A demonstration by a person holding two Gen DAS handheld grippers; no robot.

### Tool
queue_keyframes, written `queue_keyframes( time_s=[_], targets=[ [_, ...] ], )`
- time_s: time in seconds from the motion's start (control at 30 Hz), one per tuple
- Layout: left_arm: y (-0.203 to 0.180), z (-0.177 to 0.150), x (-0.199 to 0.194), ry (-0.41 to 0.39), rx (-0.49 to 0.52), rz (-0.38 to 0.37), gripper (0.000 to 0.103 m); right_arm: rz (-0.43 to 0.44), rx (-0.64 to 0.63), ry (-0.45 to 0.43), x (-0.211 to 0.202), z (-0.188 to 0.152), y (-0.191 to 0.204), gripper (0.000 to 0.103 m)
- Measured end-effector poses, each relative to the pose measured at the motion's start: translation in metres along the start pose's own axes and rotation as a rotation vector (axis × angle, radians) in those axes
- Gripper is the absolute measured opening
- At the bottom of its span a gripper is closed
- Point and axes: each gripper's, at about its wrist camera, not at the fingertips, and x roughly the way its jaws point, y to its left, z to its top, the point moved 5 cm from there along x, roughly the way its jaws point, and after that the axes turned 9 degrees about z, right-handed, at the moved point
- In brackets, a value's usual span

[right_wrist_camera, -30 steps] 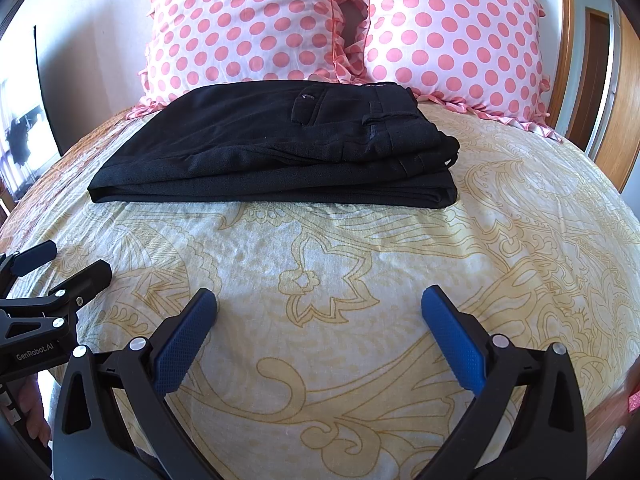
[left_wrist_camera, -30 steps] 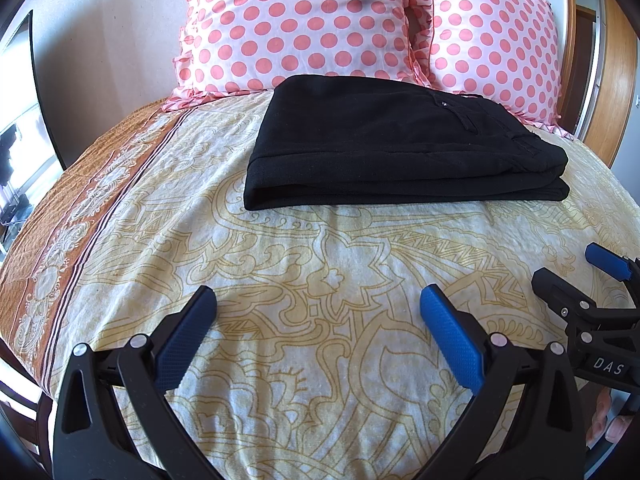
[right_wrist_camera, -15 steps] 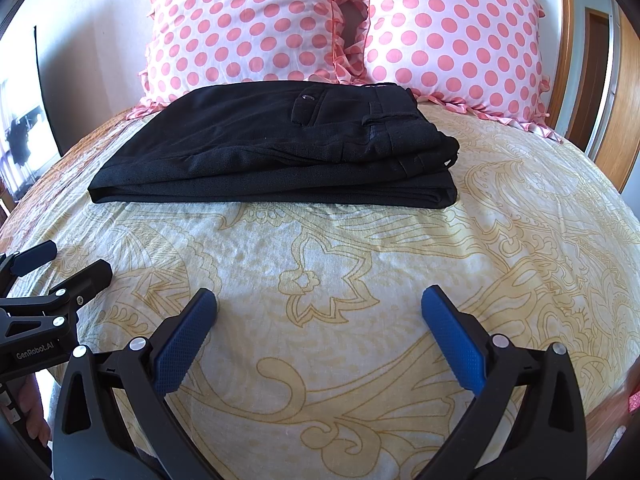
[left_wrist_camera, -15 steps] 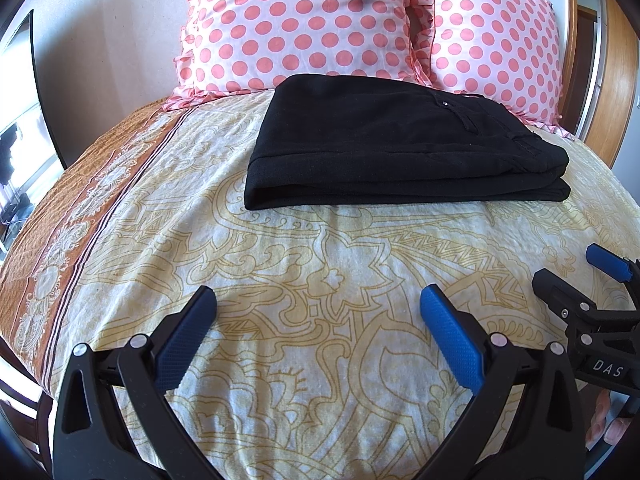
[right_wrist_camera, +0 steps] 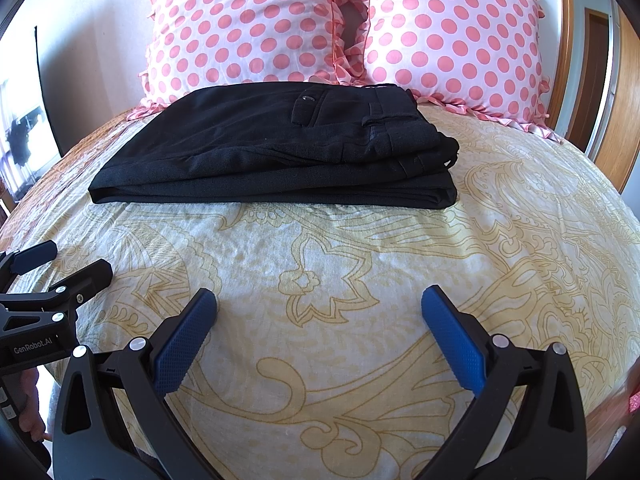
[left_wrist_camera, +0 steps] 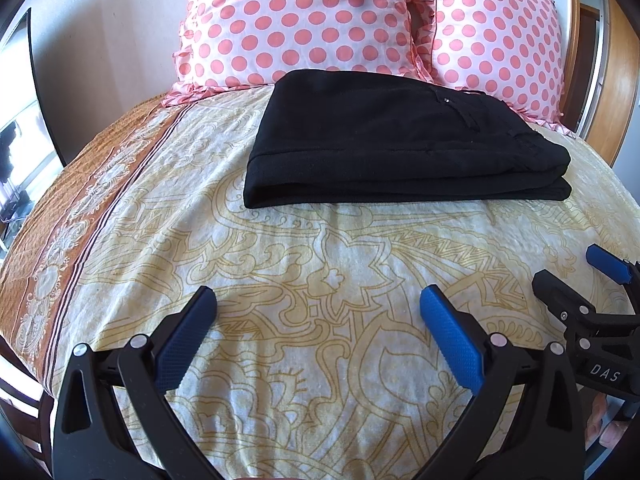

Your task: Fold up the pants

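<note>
Black pants [left_wrist_camera: 384, 140] lie folded in a flat stack on the bed, just in front of the pillows; they also show in the right wrist view [right_wrist_camera: 280, 148] with the waistband and a buttoned pocket on top at the right. My left gripper [left_wrist_camera: 318, 308] is open and empty, low over the bedspread, well short of the pants. My right gripper [right_wrist_camera: 320, 308] is open and empty too, at the same distance. Each gripper shows at the edge of the other's view: the right gripper [left_wrist_camera: 576, 276] and the left gripper [right_wrist_camera: 68, 264].
Two pink polka-dot pillows [left_wrist_camera: 304, 20] [right_wrist_camera: 452, 36] stand against the wall behind the pants. The yellow patterned bedspread [left_wrist_camera: 320, 248] has an orange border [left_wrist_camera: 72, 208] at the left edge. A wooden door frame [right_wrist_camera: 616, 92] stands at the right.
</note>
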Motion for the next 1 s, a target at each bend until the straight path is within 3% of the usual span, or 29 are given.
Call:
queue_keyframes(
  time_s=[1.0],
  targets=[
    [-0.0015, 0.0014, 0.0025, 0.017, 0.000, 0.004, 0.101, -0.001, 0.000, -0.004, 0.0003, 0.0002, 0.0001, 0.102]
  ],
)
